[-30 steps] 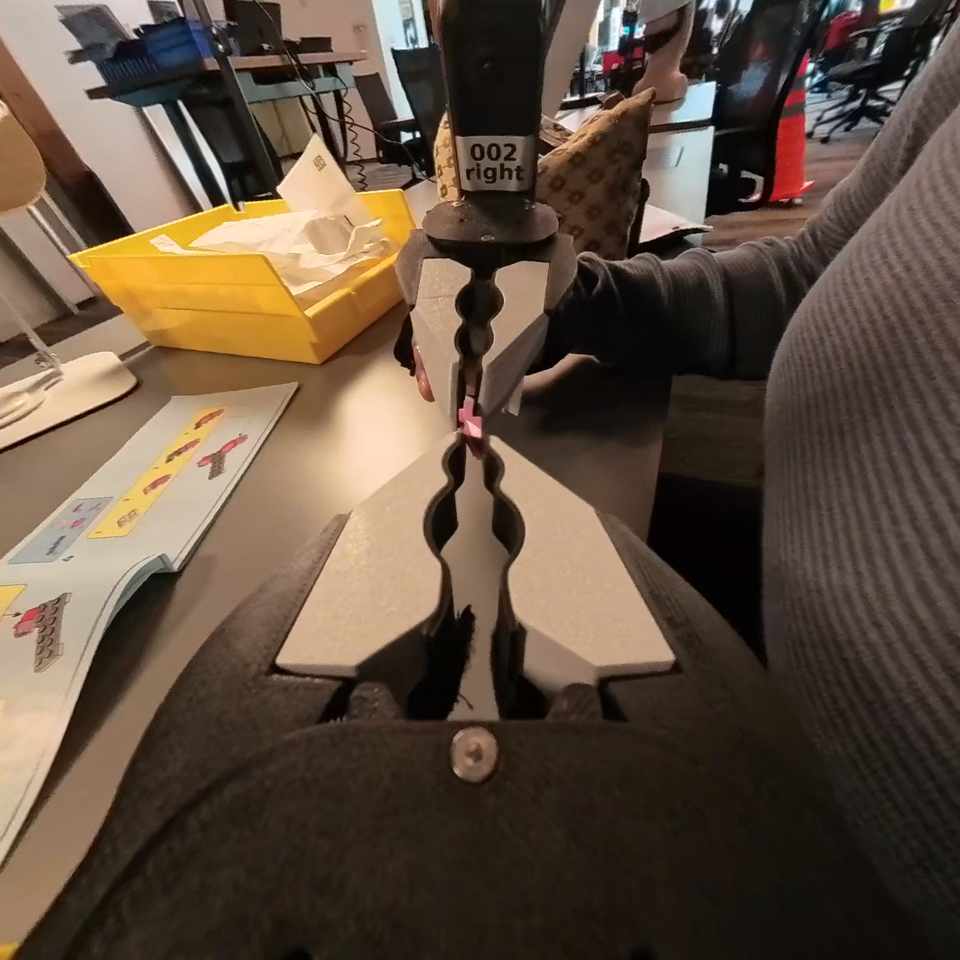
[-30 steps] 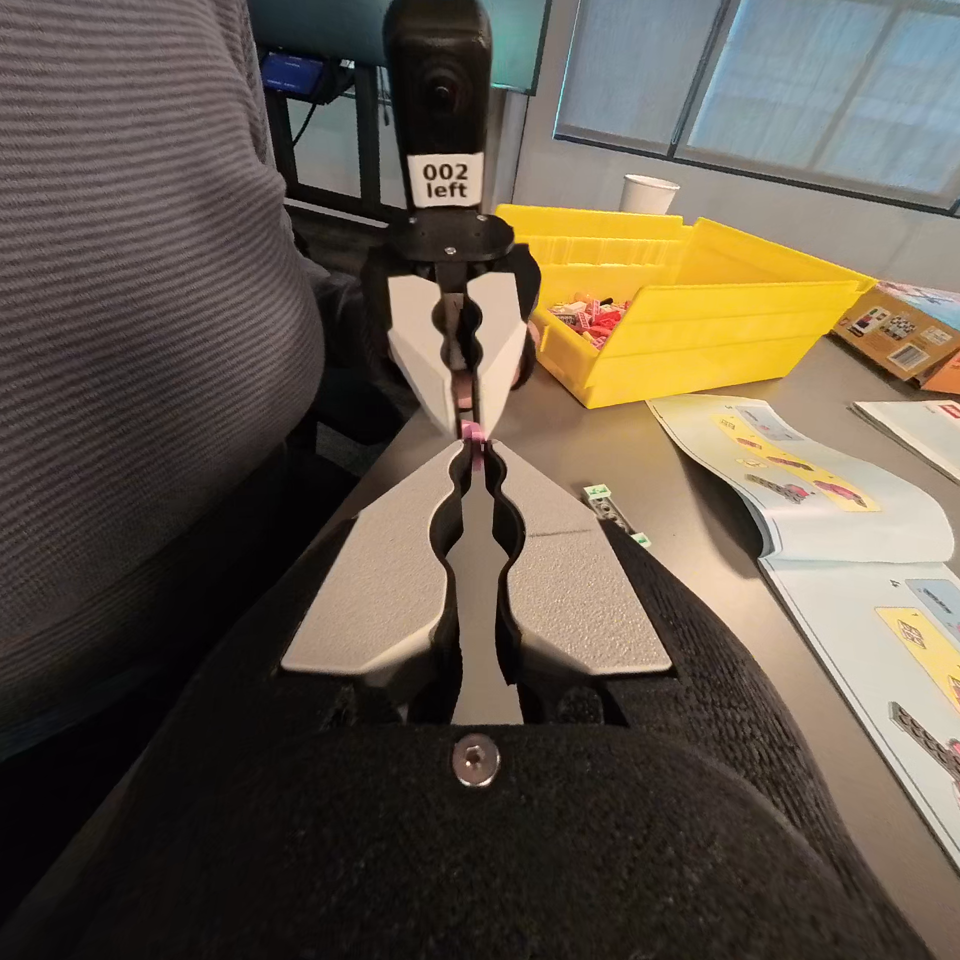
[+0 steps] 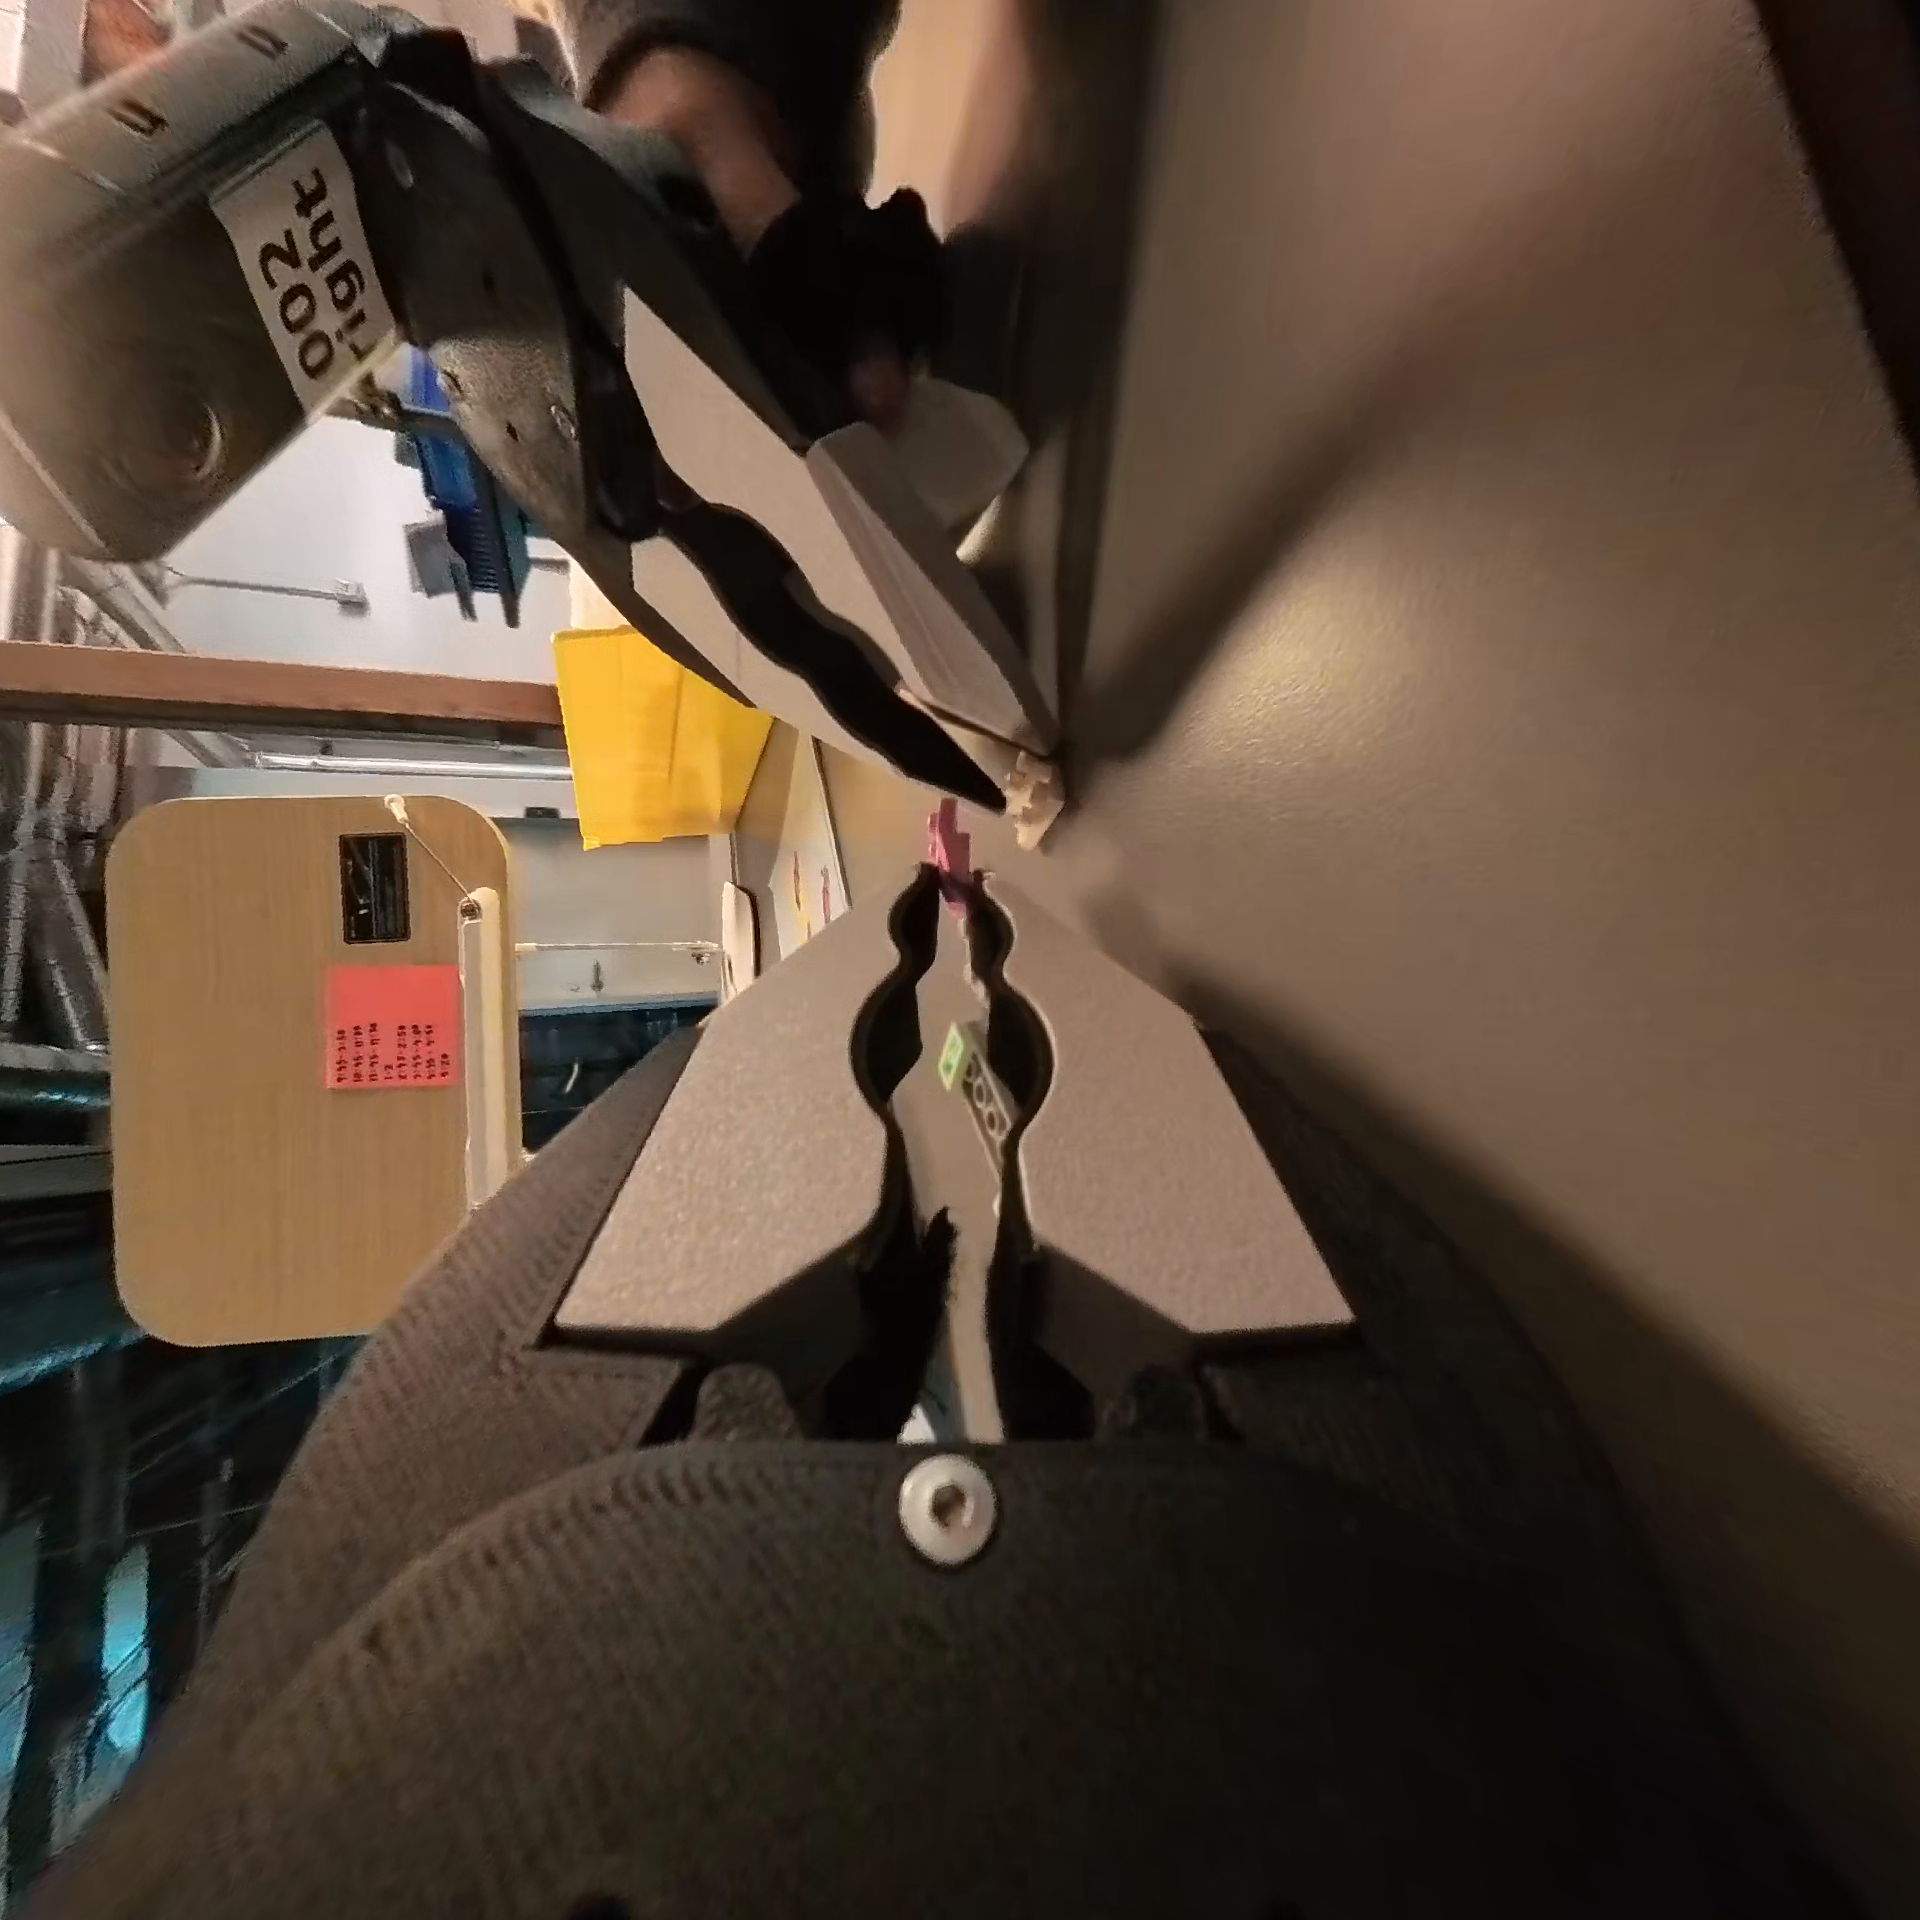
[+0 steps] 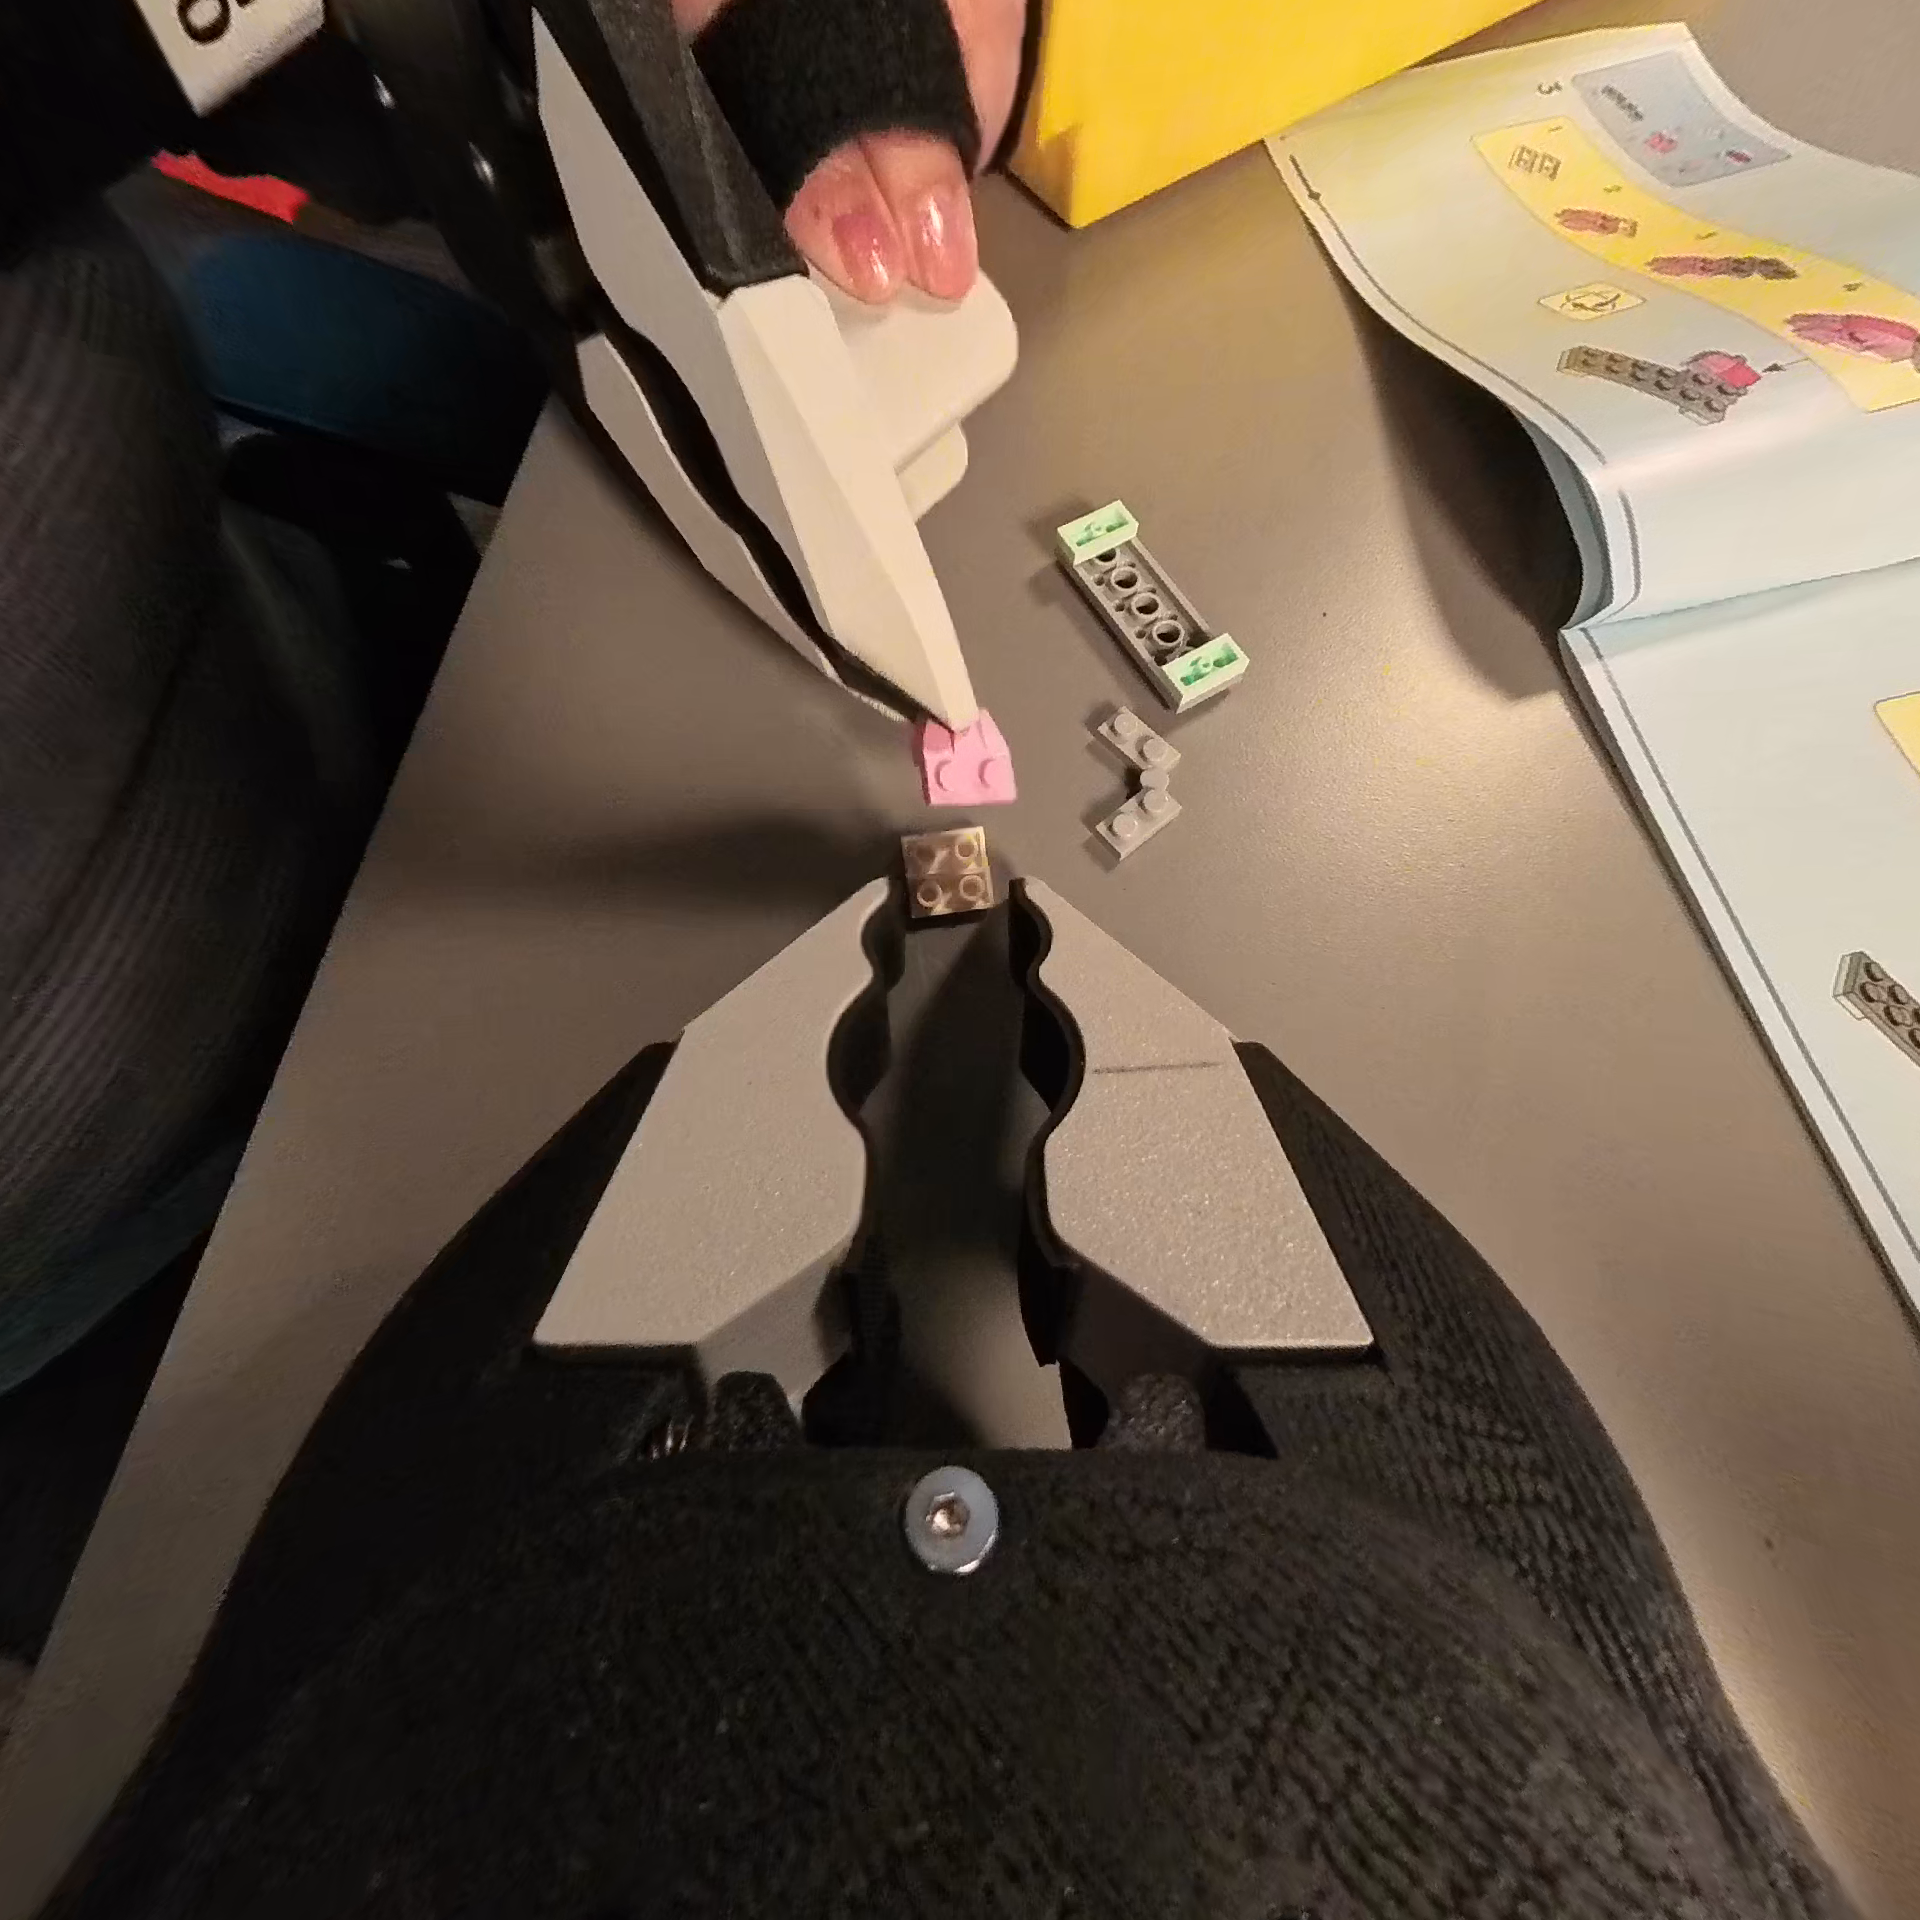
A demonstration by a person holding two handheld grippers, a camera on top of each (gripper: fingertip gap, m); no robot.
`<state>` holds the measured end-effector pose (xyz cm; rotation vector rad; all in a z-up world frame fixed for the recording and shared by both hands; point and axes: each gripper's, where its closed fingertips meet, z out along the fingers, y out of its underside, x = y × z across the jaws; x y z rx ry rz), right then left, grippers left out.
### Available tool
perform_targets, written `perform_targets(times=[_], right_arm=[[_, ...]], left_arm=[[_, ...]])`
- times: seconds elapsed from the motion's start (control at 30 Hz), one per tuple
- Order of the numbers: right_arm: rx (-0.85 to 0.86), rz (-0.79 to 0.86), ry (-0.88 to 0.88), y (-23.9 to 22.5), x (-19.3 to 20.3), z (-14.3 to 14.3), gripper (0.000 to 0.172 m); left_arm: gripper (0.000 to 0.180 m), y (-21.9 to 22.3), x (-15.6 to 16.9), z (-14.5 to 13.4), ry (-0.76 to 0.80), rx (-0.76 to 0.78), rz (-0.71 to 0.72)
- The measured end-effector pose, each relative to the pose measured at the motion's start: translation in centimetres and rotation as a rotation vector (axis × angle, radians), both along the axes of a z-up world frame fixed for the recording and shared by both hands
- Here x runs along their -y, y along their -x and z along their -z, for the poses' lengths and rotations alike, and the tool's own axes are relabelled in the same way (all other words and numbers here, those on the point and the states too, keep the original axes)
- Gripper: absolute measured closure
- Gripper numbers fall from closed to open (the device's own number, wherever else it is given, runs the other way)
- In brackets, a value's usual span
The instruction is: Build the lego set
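Warm, dim indoor light in both views. Left wrist view is rolled sideways, with strong wide-angle stretch at the edges; the far tongs and hand are motion-blurred, the background soft. Right wrist view is sharper: the surface shows soft shadows under the tongs, the booklet is brighter, the corners dark and blurred.
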<state>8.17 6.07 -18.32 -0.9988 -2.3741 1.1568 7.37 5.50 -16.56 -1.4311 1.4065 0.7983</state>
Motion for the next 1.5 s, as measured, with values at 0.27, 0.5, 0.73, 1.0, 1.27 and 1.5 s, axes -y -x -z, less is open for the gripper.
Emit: perform_targets(times=[0.27,0.5,0.73,1.0,1.27,1.5], right_arm=[[-0.019,0.000,-0.021,0.0,0.0,0.0,0.154],[-0.018,0.003,-0.019,0.0,0.0,0.0,0.154],[-0.021,0.003,-0.022,0.0,0.0,0.0,0.158],[-0.017,0.001,-0.018,0.0,0.0,0.0,0.158],[-0.017,-0.002,-0.020,-0.1,0.1,0.1,0.159],[0.005,0.008,0.008,0.0,0.1,0.0,0.159]], left_arm=[[0.176,0.6,-0.5,0.7,-0.008,-0.059,-0.030],[0.176,0.4,0.0,0.3,0.012,0.001,0.010],[0.177,0.2,0.2,0.8,0.012,-0.064,0.041],[0.177,-0.5,0.1,1.0,0.019,-0.051,0.082],[0.176,0.0,-0.2,1.2,-0.004,-0.142,0.047],[0.176,-0.2,0.0,1.1,-0.024,-0.151,0.067]])
